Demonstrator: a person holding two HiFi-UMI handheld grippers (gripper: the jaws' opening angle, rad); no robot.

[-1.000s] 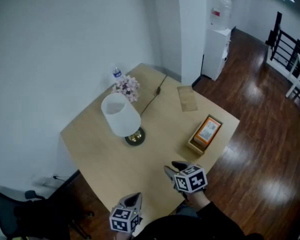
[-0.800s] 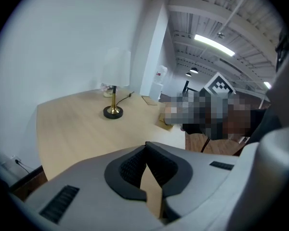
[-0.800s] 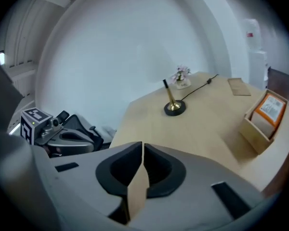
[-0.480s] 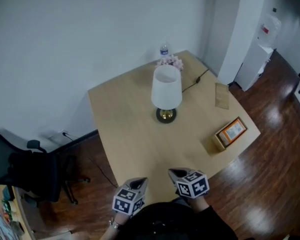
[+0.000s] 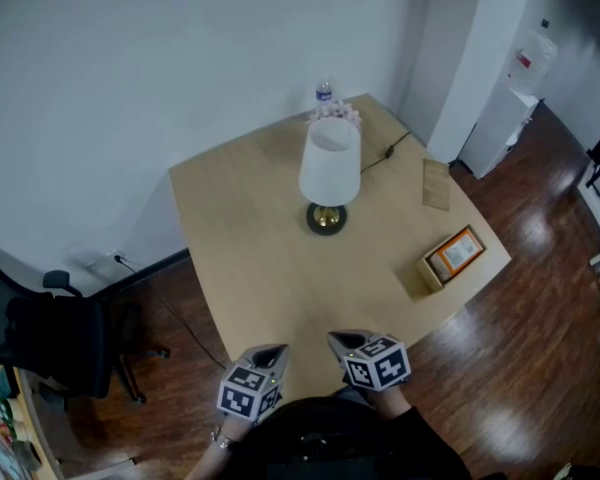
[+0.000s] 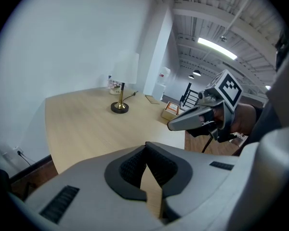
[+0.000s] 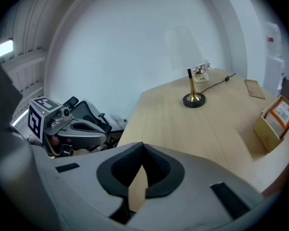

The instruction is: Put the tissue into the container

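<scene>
A small wooden open box (image 5: 450, 258) with an orange-labelled pack in it stands by the table's right edge; it shows too in the left gripper view (image 6: 172, 109) and the right gripper view (image 7: 274, 119). A flat tan sheet (image 5: 436, 184) lies beyond it. No loose tissue is plain to see. My left gripper (image 5: 271, 353) and right gripper (image 5: 339, 340) hover side by side over the table's near corner, far from the box. Both are shut with nothing between the jaws (image 6: 145, 148) (image 7: 141, 149).
A lamp (image 5: 329, 173) with a white shade stands mid-table, its cord running to the far corner. Pink flowers (image 5: 338, 114) and a water bottle (image 5: 324, 92) sit behind it. A black office chair (image 5: 50, 333) is at the left, a water dispenser (image 5: 505, 98) at the right.
The head view has swung round, so the table now lies centred with the lamp in the middle. Both grippers stay low at the near corner, the left one risen level with the right.
</scene>
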